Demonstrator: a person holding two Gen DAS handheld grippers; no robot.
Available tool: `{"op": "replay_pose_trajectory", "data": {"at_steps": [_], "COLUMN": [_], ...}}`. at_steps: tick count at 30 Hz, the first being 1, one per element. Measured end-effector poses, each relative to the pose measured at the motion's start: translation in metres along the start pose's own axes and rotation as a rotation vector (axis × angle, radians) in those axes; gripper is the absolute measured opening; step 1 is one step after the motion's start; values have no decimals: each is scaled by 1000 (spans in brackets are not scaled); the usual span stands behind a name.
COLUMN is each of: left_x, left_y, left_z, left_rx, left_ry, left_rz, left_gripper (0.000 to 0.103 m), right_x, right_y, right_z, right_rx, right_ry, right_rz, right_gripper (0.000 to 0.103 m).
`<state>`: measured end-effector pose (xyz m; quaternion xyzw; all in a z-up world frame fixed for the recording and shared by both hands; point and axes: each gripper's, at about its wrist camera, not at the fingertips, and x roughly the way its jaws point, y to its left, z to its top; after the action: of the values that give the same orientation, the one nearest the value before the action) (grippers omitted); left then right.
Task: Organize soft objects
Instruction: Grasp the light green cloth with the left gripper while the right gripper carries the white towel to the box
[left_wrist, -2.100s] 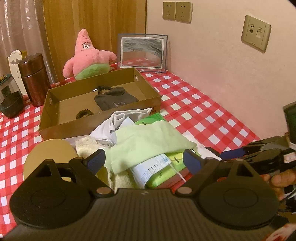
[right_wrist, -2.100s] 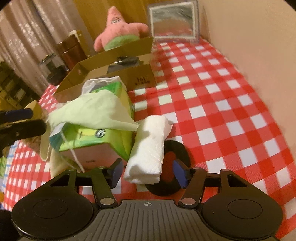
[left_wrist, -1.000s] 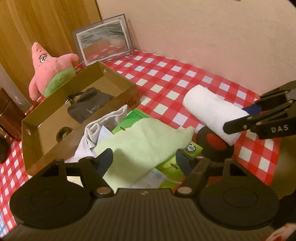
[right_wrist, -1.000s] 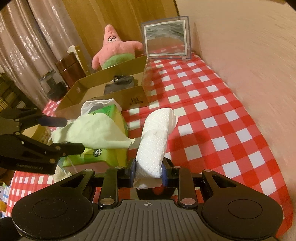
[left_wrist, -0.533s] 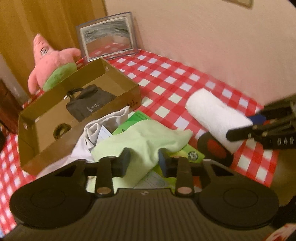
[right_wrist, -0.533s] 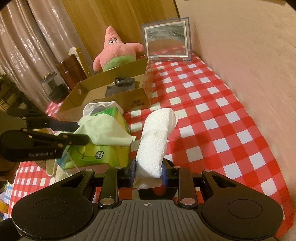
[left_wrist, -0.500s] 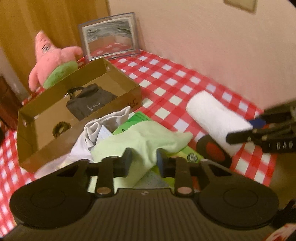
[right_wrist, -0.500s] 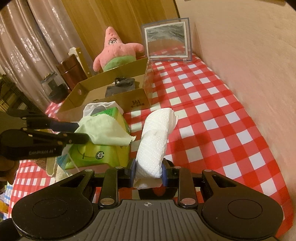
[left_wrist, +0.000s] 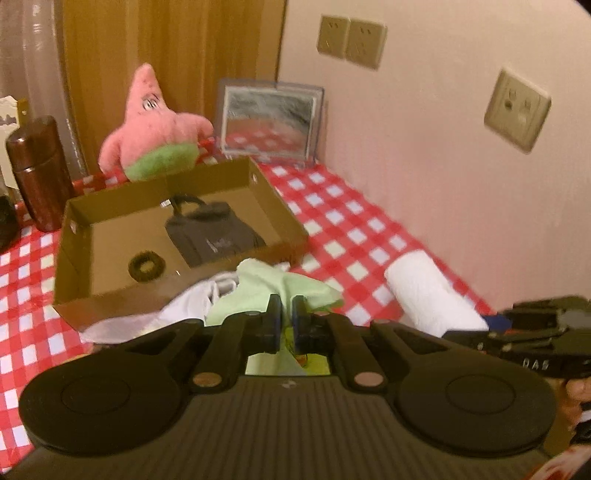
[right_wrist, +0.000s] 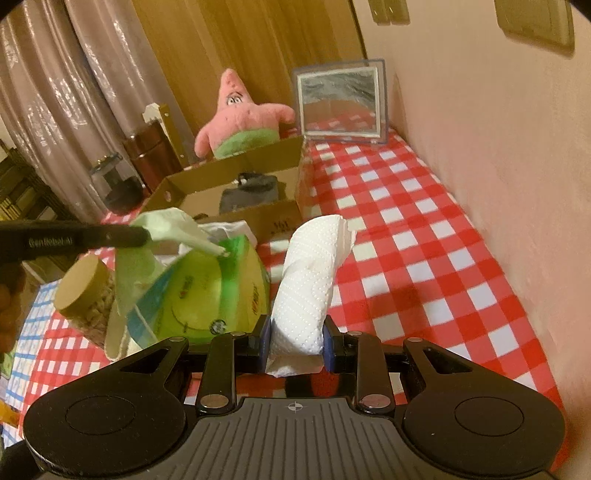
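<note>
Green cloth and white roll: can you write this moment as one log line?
left gripper: shut on green cloth, lifted | right gripper: shut on white towel roll | cardboard box: behind

Pink wall (left_wrist: 424, 110) at right with sockets (left_wrist: 351, 40); wooden panel (left_wrist: 166, 55) upper middle; shiny curtains (right_wrist: 55, 92) upper left.

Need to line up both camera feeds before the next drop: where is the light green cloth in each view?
Left wrist view: light green cloth at centre, pinched in the left tongs, just before the cardboard box.
Right wrist view: light green cloth at left, hanging from the left tongs above the green tissue pack.
Shared landmark: pink star plush behind the box.
</note>
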<state>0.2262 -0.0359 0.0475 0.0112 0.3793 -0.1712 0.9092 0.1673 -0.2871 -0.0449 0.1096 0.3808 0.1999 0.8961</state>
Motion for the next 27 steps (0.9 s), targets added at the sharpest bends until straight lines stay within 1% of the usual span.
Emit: {"op": "replay_pose_trajectory", "data": {"at_steps": [7, 13, 18, 22, 27], "left_x": [-24, -29, -19, -3, 19], "left_y": [19, 47, 75, 100, 131], "left_z": [23, 39, 51, 61, 71], "left_rx": [-34, -45, -46, -57, -76], "left_ry": [-57, -75, -76, -67, -62], "left_rz": [18, 57, 98, 130, 169], "left_gripper": [5, 5, 5, 5, 5], "right_x": [-7, 0, 25, 49, 83], "right_y": [10, 20, 30, 37, 51], "right_z": [16, 40, 70, 96, 128], "right_rx": [-22, -57, -93, -112, -149], "right_ry": [-26, -36, -32, -28, -31], "right_rz": [16, 40, 66, 92, 102], "right_gripper": [28, 28, 28, 28, 28]}}
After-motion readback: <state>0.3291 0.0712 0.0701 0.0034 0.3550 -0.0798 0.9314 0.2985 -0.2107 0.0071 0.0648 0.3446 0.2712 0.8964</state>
